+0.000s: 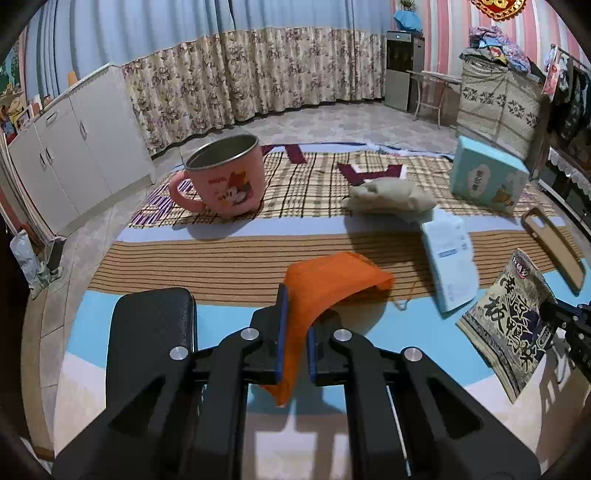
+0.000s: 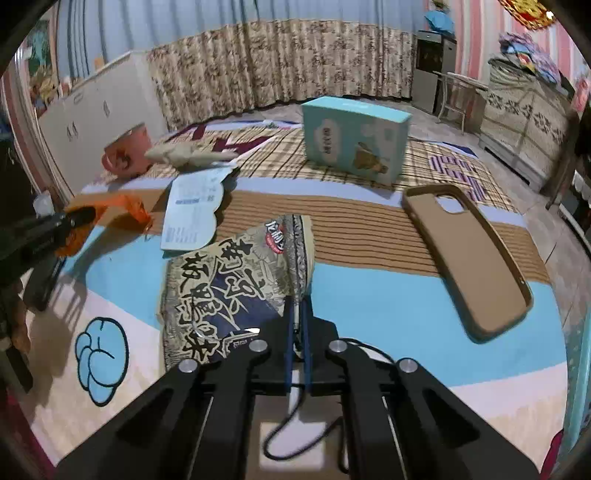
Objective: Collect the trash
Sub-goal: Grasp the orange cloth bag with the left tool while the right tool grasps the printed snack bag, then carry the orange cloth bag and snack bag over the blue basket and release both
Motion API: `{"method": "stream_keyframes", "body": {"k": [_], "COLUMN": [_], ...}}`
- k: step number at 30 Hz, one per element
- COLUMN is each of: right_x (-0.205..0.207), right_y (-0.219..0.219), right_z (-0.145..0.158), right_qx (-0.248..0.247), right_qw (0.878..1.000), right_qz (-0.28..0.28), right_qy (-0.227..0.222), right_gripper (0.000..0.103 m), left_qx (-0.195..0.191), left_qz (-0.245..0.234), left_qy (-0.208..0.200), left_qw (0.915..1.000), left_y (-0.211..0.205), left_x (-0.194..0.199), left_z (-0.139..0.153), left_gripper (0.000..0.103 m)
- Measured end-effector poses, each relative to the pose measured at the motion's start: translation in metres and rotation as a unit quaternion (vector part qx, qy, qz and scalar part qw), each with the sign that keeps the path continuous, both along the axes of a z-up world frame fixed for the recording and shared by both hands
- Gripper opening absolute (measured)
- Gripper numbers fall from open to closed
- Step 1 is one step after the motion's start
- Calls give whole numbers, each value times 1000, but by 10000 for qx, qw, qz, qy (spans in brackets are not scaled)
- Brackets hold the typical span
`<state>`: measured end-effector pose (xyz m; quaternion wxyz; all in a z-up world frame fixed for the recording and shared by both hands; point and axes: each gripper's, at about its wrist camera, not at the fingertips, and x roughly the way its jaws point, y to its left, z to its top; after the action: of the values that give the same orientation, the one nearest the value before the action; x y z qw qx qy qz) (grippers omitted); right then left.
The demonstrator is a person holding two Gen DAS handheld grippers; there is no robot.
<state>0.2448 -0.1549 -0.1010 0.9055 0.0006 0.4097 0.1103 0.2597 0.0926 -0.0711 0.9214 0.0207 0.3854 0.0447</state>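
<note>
Working over a striped and plaid blanket (image 1: 229, 258) with blue bands, spread on a tiled floor (image 1: 332, 122); floral curtain (image 1: 258, 74) at the back, white cabinets (image 1: 74, 147) to the left, pink-striped wall (image 1: 443, 22) to the right.

My left gripper (image 1: 295, 332) is clamped on an orange face mask (image 1: 325, 288), lifted clear of the blanket. My right gripper (image 2: 297, 325) has its pads together on the lower edge of a printed snack wrapper (image 2: 236, 288).

On the blanket: pink mug (image 1: 225, 177) upright, crumpled beige paper (image 1: 388, 195), pale blue flat packet (image 1: 450, 258), blue box (image 1: 487, 177) standing.

Left view only: a black padded block (image 1: 155, 325) just beside the left gripper, and the mug's steel interior.

Right view only: the brown phone case (image 2: 469, 258) in full, lying open side up, well apart from the wrapper; a blue cloud print (image 2: 99, 358) on the blanket; a dark cable (image 2: 306, 424) looping under the gripper.
</note>
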Motion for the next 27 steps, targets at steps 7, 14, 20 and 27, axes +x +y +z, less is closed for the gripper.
{"method": "stream_keyframes", "body": {"k": [7, 14, 20, 27], "right_x": [-16, -40, -61, -87], "right_y": [-45, -77, -97, -132], "right_z": [17, 30, 38, 47], "right_qx": [346, 438, 409, 391], "right_qw": [9989, 9976, 9965, 9945], "right_qz": [-315, -489, -631, -854], "right_qy": [-96, -238, -357, -467], "right_gripper": [4, 4, 4, 4], "left_qx": [-138, -77, 64, -101], "left_qz": [-44, -194, -385, -634], "left_qy": [-211, -303, -308, -403], "left_qw": [9997, 9993, 9988, 9971], "left_y": [-15, -39, -61, -92], "left_x": [-17, -43, -59, -71], "left_z": [18, 32, 37, 51], "left_gripper": [4, 4, 4, 4]}}
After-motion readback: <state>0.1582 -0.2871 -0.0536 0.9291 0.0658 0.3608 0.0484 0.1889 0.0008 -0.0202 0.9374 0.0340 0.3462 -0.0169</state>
